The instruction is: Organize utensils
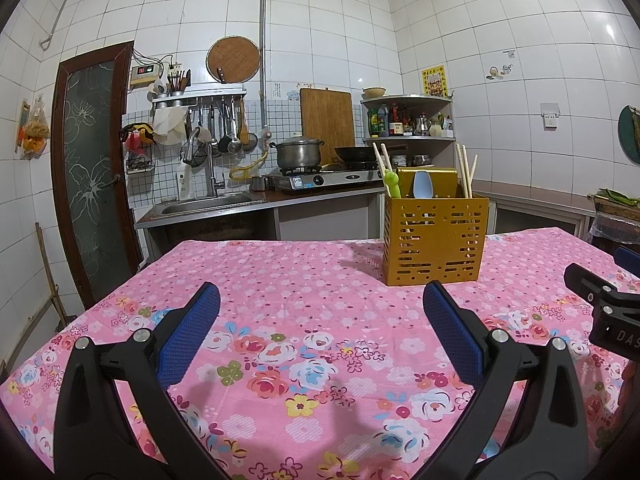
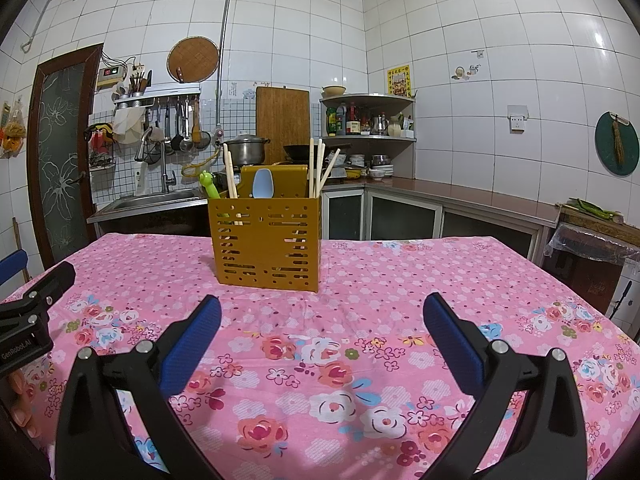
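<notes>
Left hand-held gripper (image 1: 322, 296) spread wide, empty, hovering over pink floral cloth (image 1: 304, 344) on counter. Right hand-held gripper (image 2: 322, 306) likewise spread, empty. Yellow slotted utensil holder (image 2: 266, 242) upright toward far edge of counter, well apart from both. Inside holder: chopsticks (image 2: 318, 168), pale blue spoon (image 2: 262, 184), green-handled utensil (image 2: 209, 186).

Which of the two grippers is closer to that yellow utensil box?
Right, slightly. The right gripper faces the yellow utensil box almost straight ahead; from the left gripper the box sits ahead and off to its right.
</notes>
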`<state>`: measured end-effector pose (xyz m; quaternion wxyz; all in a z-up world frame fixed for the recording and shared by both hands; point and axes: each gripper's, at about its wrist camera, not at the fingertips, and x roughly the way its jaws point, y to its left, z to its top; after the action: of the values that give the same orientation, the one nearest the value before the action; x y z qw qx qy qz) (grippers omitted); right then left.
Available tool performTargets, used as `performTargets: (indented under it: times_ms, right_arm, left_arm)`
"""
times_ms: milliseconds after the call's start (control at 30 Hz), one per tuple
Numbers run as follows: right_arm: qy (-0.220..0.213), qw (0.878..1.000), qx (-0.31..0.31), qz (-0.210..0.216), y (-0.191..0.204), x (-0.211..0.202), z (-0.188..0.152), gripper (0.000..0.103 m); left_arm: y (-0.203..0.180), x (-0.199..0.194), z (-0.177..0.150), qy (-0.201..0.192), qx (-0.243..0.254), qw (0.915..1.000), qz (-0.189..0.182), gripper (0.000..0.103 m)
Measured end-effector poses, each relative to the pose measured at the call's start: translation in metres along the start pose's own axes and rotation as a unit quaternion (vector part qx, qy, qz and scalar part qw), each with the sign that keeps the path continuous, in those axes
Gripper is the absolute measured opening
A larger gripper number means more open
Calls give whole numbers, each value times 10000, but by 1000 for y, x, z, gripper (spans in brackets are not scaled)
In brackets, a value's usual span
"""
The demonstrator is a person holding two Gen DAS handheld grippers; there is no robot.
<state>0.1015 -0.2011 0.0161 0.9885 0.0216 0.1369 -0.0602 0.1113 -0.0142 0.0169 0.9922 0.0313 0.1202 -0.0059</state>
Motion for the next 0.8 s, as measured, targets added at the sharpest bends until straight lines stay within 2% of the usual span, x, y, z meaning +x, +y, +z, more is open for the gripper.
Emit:
performTargets:
  times_ms: [800]
  right_arm:
    - [-1, 10000, -5, -1, 1, 0, 0, 99]
  left_arm:
    - [-2, -2, 5, -55, 26, 10000, -21, 98]
